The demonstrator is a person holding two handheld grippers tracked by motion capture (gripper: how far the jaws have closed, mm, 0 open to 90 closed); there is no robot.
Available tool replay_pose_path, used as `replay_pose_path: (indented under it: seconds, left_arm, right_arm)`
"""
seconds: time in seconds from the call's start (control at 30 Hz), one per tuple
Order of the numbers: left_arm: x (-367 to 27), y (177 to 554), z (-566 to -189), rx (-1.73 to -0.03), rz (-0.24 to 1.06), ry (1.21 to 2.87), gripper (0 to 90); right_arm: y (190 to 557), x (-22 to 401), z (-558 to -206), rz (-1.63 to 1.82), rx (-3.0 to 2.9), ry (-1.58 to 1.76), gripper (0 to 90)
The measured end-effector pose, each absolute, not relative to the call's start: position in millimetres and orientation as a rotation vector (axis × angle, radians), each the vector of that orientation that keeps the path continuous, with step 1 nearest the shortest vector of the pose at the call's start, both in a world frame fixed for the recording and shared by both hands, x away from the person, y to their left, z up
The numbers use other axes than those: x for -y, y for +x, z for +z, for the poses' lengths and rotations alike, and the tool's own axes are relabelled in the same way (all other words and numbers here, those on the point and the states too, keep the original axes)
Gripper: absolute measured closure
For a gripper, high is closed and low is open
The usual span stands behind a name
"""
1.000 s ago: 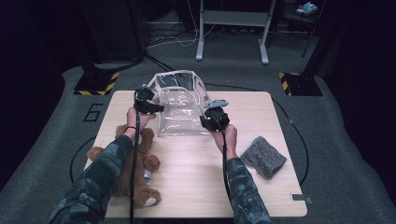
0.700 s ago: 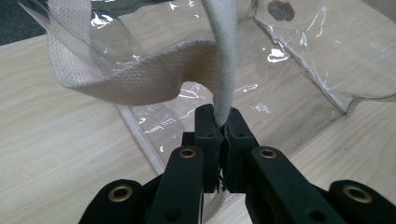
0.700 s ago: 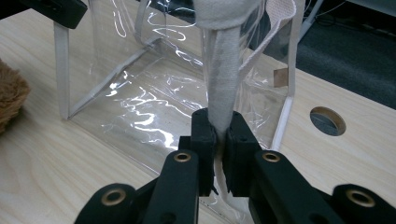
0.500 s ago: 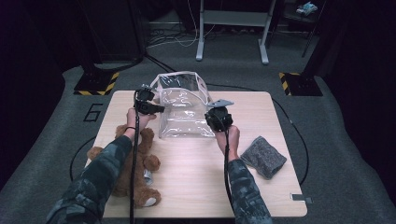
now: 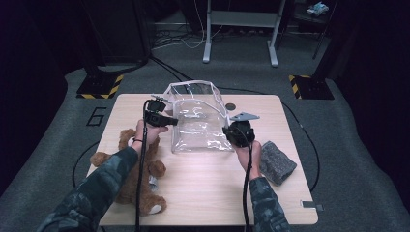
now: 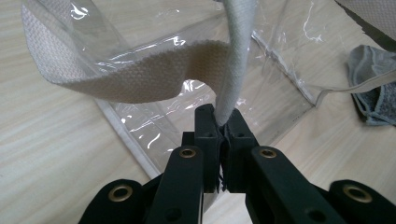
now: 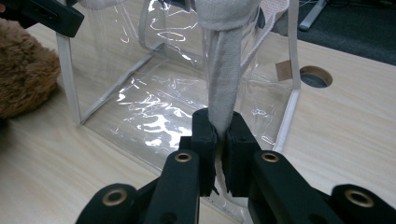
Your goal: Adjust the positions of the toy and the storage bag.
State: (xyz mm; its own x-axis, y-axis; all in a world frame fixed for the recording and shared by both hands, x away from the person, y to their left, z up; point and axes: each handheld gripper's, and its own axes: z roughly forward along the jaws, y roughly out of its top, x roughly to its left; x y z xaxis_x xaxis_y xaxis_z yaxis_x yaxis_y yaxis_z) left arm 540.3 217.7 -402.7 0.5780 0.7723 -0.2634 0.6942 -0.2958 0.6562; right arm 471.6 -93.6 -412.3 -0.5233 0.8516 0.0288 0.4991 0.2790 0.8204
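Both grippers pinch the bag's (image 5: 200, 123) straps — left gripper (image 6: 223, 122) and right gripper (image 7: 219, 126) each clamped on webbing — near the surface's (image 5: 212, 193) far edge.

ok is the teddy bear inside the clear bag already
No, the teddy bear lies on the table by the person's left arm, outside the clear bag.

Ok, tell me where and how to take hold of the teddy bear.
Grip the teddy bear by its upper arm or its head end, nearest the left gripper, coming down from above. It lies flat on the table beside the clear bag, so its plump, soft limbs probably offer the easiest pinch.
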Motion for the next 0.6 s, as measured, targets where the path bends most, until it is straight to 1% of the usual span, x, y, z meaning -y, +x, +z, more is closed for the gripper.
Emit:
replay_pose_path:
  seconds: [0.17, 0.2, 0.23, 0.27, 0.3, 0.33, 0.37, 0.43, 0.47, 0.5, 0.53, 0.57, 0.6]
  left_arm:
    - [-213, 529, -403, -1.159, 0.123, 2.068, 86.1]
    - [-212, 525, -404, -1.152, 0.098, 2.072, 85.2]
    - [-212, 525, -404, -1.151, 0.086, 2.072, 80.8]
    - [-213, 525, -403, -1.153, 0.085, 2.062, 72.4]
    - [-213, 525, -403, -1.153, 0.085, 2.062, 64.9]
    - [-215, 525, -400, -1.155, 0.059, 2.047, 64.9]
    - [-218, 523, -395, -1.165, 0.053, 2.024, 50.0]
    - [-225, 521, -385, -1.170, 0.073, 2.011, 41.9]
    - [-228, 521, -380, -1.184, 0.083, 1.987, 39.4]
    - [-232, 521, -375, -1.184, 0.085, 1.968, 36.9]
    - [-232, 521, -375, -1.184, 0.085, 1.968, 34.8]
    - [-238, 523, -367, -1.186, 0.093, 1.950, 32.9]
    - [-242, 526, -363, -1.186, 0.082, 1.923, 30.6]
  right_arm:
    - [457, 97, -412, 1.142, -2.153, 1.234, 84.5]
    - [455, 99, -412, 1.140, -2.158, 1.224, 83.5]
    - [452, 100, -412, 1.154, -2.153, 1.239, 80.4]
    - [451, 102, -411, 1.173, -2.145, 1.233, 75.5]
    - [451, 102, -411, 1.173, -2.145, 1.233, 75.5]
    - [449, 104, -410, 1.186, -2.132, 1.226, 71.5]
    - [446, 110, -402, 1.226, -2.123, 1.217, 64.8]
    - [446, 114, -395, 1.254, -2.118, 1.200, 55.4]
    - [445, 116, -389, 1.265, -2.121, 1.202, 54.8]
    - [444, 117, -384, 1.268, -2.120, 1.196, 51.0]
    - [444, 117, -384, 1.268, -2.120, 1.196, 51.0]
    - [445, 120, -374, 1.306, -2.113, 1.198, 45.3]
    - [446, 121, -371, 1.314, -2.115, 1.188, 44.0]
